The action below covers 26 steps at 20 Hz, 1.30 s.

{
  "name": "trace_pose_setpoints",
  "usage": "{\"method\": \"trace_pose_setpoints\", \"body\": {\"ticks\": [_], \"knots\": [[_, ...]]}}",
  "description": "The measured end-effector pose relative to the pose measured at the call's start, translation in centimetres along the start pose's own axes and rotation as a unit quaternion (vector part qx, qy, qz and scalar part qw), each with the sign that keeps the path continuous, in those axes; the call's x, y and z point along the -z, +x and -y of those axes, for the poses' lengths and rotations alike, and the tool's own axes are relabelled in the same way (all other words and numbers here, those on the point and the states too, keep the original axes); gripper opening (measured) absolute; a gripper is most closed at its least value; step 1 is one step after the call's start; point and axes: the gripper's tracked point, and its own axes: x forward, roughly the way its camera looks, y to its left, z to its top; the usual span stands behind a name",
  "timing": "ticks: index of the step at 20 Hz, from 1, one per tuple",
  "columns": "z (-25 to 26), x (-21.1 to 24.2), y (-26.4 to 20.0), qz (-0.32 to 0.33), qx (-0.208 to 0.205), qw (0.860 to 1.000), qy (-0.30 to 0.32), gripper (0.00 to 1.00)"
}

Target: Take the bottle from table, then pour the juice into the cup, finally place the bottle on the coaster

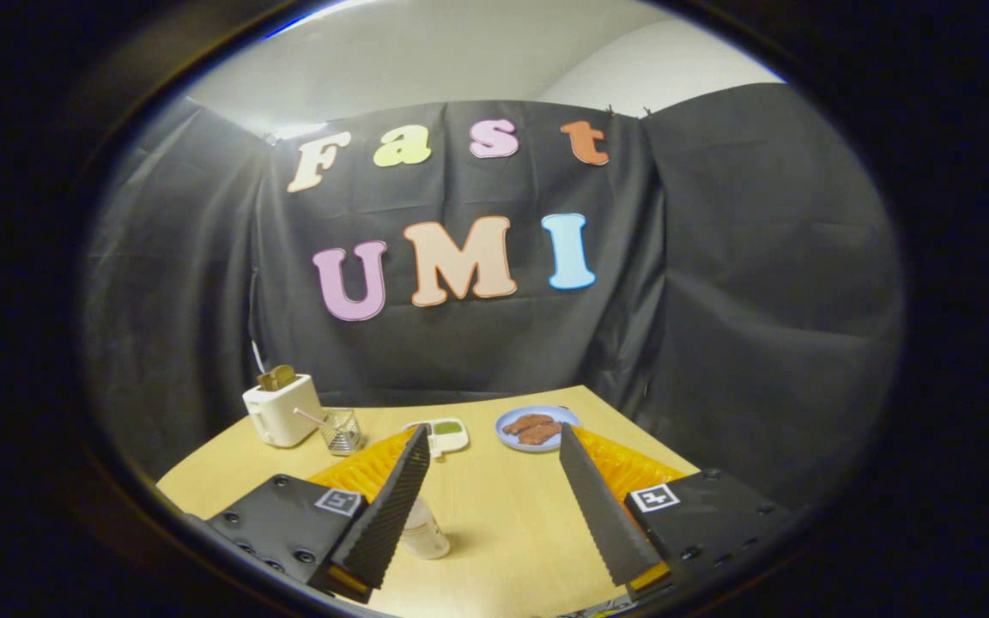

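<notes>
The gripper point(490, 446) is hanging above a pale wooden table point(503, 524) with its two fingers point(391, 502) spread wide apart and nothing sitting between them. A small clear bottle point(424, 530) is standing upright on the table, just beside the inner edge of the left finger and partly hidden behind it, so neither finger is pressing on it. Beyond the fingers, toward the far side of the table, a clear glass cup point(341, 430) with a stick leaning in it is sitting just beside a white toaster point(282, 410) that has toast poking out of its slots. To the right of the cup a small white coaster point(443, 434) with a green patch is lying flat, and further right a blue plate point(536, 427) is carrying brown pieces of food. Black cloth is hanging behind the table as the booth's wall.
</notes>
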Motion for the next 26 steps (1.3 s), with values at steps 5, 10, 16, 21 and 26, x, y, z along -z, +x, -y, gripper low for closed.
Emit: {"method": "trace_pose_setpoints", "body": {"ticks": [5,10,16,21,26], "knots": [[-2.3,1.4,0.5,-0.003,-0.022,1.0,0.004,0.97],[-4.8,3.5,0.6,-0.01,-0.046,0.999,0.006,0.97],[-7.3,4.6,1.4,-0.013,-0.071,0.997,-0.001,0.97],[-9.1,6.6,1.8,-0.028,-0.093,0.995,-0.002,0.97],[-9.9,9.5,2.7,-0.057,-0.097,0.994,-0.002,0.97]]}}
